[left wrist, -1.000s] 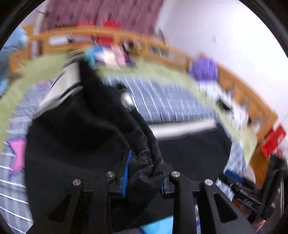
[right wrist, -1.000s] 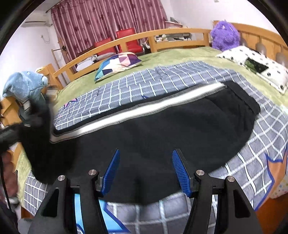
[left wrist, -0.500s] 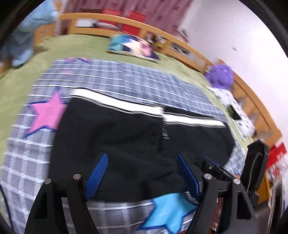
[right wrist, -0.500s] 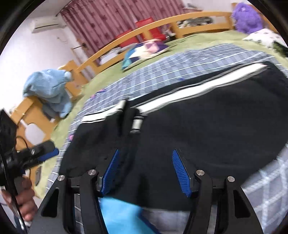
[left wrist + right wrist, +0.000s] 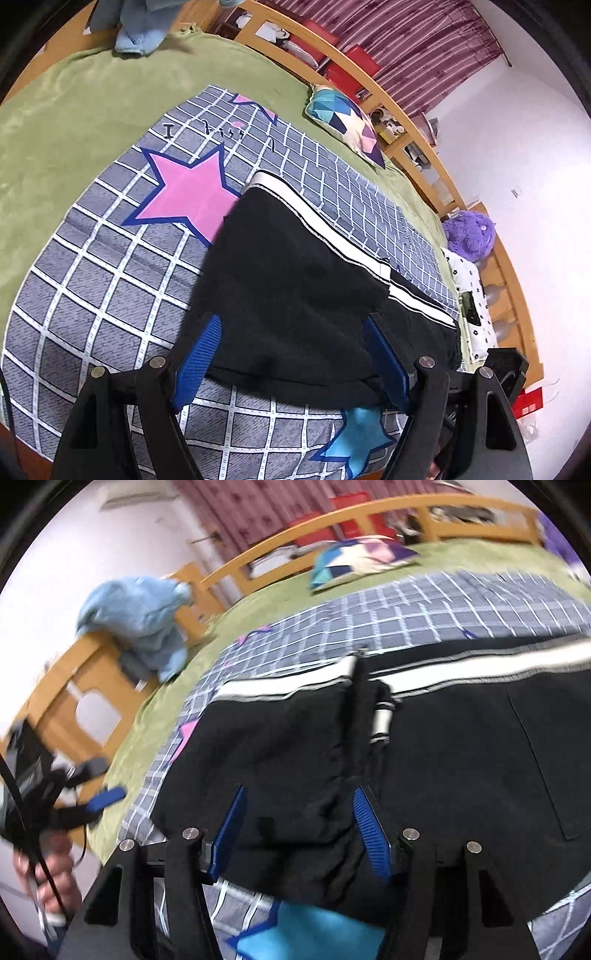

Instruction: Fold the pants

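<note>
Black pants point(image 5: 295, 288) with a white side stripe point(image 5: 314, 218) lie on the checked blanket, the leg end folded over the upper part. In the right wrist view the pants point(image 5: 461, 757) show the folded leg edge running down the middle. My left gripper point(image 5: 291, 354) is open and empty, above the near edge of the folded pants. My right gripper point(image 5: 299, 827) is open and empty over the folded edge. The left gripper also shows in the right wrist view point(image 5: 92, 794), held off the bed's left side.
A grey checked blanket point(image 5: 110, 266) with pink and blue stars covers a green bed sheet point(image 5: 74, 122). A patterned cushion point(image 5: 343, 118), a purple plush point(image 5: 469, 232) and a spotted pillow point(image 5: 469, 295) lie on the bed. A blue plush point(image 5: 144, 613) sits on the wooden frame.
My left gripper let go of the pant leg after carrying it over, and the leg now lies folded. The left gripper drew back. The right gripper swung left toward the fold.
</note>
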A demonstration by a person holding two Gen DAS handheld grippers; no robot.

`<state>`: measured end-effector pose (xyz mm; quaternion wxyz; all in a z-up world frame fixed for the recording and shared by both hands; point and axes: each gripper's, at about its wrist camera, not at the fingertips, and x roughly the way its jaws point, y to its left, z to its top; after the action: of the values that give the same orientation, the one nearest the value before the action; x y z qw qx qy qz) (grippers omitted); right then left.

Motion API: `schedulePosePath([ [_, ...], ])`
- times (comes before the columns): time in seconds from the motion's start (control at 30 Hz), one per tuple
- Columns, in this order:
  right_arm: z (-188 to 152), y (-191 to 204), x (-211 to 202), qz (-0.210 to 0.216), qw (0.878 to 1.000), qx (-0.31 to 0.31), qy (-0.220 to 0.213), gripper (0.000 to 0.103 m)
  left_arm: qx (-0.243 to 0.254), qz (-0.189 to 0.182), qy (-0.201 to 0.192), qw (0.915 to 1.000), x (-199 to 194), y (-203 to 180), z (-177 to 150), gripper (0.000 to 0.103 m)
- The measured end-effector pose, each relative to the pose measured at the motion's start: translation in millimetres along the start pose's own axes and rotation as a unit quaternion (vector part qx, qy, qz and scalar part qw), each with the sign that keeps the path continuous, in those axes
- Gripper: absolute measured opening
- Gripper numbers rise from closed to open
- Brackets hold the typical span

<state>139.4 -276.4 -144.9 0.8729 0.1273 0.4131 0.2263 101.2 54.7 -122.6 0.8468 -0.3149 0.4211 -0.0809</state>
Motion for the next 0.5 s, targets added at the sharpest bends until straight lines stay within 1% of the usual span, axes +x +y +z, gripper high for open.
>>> schedulePosePath([
  [0.07, -1, 8, 6, -0.006, 1.000, -0.018, 0.013, 0.060, 0.012, -0.001, -0.004, 0.9999, -1, -5, -2, 0.078],
  [0.1, -2, 11, 13, -0.018, 0.999, -0.025, 0.025, 0.059, 0.016, -0.001, -0.007, 0.9998, -2, -7, -2, 0.078],
  [0.13, -3, 13, 22, -0.032, 0.998, -0.028, 0.040, 0.047, 0.019, 0.001, -0.011, 0.9998, -3, -8, -3, 0.078],
  [0.17, -4, 13, 31, -0.053, 0.996, -0.032, 0.057, 0.021, 0.021, 0.004, -0.016, 0.9997, -6, -9, -3, 0.078],
  [0.2, -4, 14, 33, -0.063, 0.995, -0.040, 0.059, 0.021, 0.020, 0.005, -0.018, 0.9996, -7, -9, -3, 0.078],
  [0.27, -3, 16, 20, -0.046, 0.997, -0.048, 0.041, 0.017, 0.015, 0.004, -0.017, 0.9997, -8, -6, -3, 0.078],
  [0.33, 1, 16, -14, 0.013, 1.000, -0.027, -0.010, 0.017, 0.009, 0.003, -0.014, 0.9999, -8, -3, -3, 0.078],
  [0.37, 1, 14, -27, 0.034, 0.999, -0.018, -0.023, 0.017, 0.007, 0.003, -0.012, 0.9999, -8, -2, -2, 0.078],
  [0.4, 0, 14, -32, 0.039, 0.999, -0.015, -0.026, 0.018, 0.005, 0.004, -0.009, 0.9999, -7, 0, -2, 0.078],
  [0.47, -9, 15, -26, 0.031, 0.999, -0.029, 0.001, 0.024, 0.005, 0.003, -0.007, 1.0000, -6, 0, -2, 0.078],
  [0.5, -15, 16, -14, 0.017, 0.998, -0.043, 0.031, 0.027, 0.006, 0.002, -0.005, 1.0000, -6, 0, -3, 0.078],
])
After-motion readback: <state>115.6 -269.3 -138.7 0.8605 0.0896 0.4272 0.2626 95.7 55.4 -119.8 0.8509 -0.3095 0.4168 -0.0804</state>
